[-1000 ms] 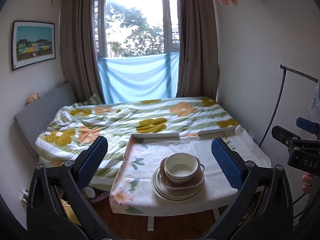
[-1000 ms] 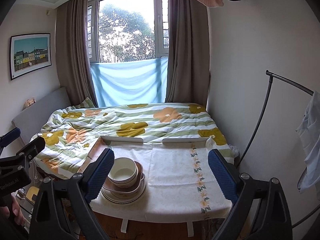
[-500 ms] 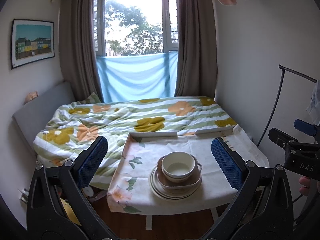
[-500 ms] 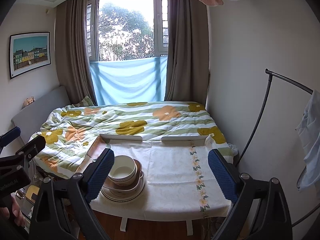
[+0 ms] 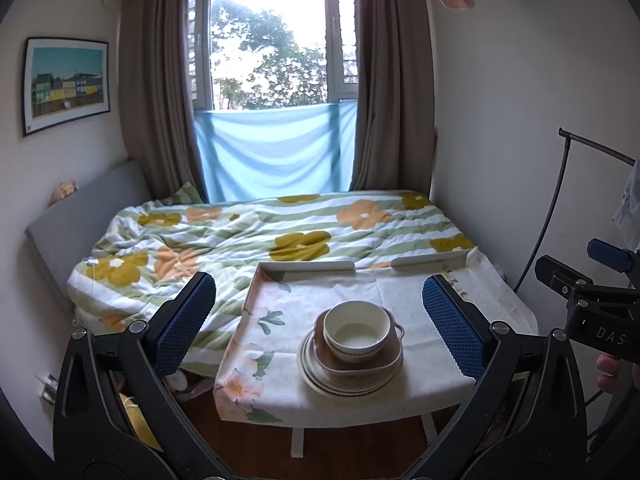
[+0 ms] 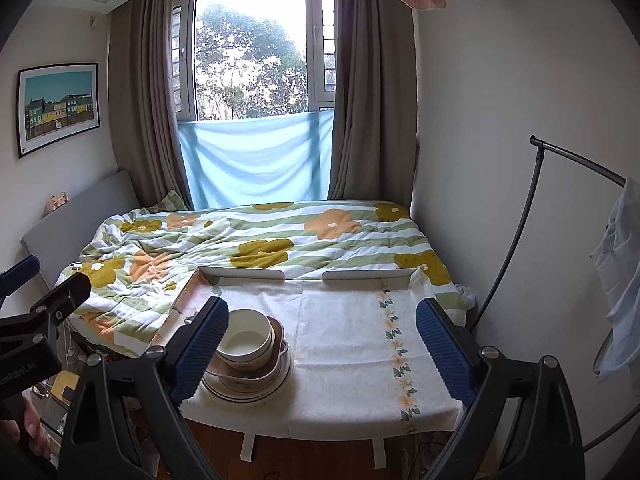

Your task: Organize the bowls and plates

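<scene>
A white bowl (image 5: 356, 330) sits nested in a brown two-handled bowl (image 5: 360, 368), which rests on a stack of cream plates (image 5: 320, 380) near the front of a cloth-covered table (image 5: 312, 304). The same stack shows in the right wrist view: white bowl (image 6: 246, 338), plates (image 6: 256, 390). My left gripper (image 5: 320, 336) hangs open in front of the table, short of the stack, with nothing between its blue pads. My right gripper (image 6: 322, 344) is open too, held back from the table, its left finger (image 6: 198, 350) overlapping the stack in the picture.
A bed with a flowered quilt (image 5: 248, 236) lies behind the table, under a curtained window. A black clothes rail (image 6: 536, 208) with a hanging garment stands at the right wall. The table's right half (image 6: 352, 344) bears only the cloth. Wooden floor shows below the table.
Both views have drifted very slightly; the stack and both grippers stand as before, jaws unchanged.
</scene>
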Available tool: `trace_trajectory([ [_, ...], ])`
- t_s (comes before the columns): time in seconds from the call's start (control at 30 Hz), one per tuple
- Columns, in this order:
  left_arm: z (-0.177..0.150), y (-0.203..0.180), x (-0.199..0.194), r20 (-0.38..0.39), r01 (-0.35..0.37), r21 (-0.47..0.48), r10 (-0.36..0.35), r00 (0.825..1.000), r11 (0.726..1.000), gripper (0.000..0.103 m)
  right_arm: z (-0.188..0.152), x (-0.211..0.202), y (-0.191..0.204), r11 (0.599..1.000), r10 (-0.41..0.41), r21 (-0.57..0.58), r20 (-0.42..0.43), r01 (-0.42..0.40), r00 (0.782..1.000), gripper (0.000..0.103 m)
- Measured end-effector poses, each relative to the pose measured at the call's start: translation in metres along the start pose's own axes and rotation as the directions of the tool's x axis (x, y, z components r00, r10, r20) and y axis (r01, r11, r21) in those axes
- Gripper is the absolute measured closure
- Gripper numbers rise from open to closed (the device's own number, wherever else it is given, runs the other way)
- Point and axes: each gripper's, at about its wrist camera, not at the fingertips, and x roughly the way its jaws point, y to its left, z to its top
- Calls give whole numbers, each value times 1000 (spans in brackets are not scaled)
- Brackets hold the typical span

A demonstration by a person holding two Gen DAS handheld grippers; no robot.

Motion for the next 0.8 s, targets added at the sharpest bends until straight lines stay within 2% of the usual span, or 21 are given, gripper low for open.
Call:
trace_trajectory([
  [0.1,0,1,0,-1,10,-7,-10,1000,1000,0,0,1,0,1000,0,-1,-2,0,1000,10],
  [0.4,2,1,-1,13,-29,-7,29,1000,1000,0,-2,1,3,1000,-1,1,-4,1,1000,10],
  [0.8,3,4,-4,61,-46,-17,47,997,999,0,-1,4,8,1000,0,0,-16,0,1000,10],
])
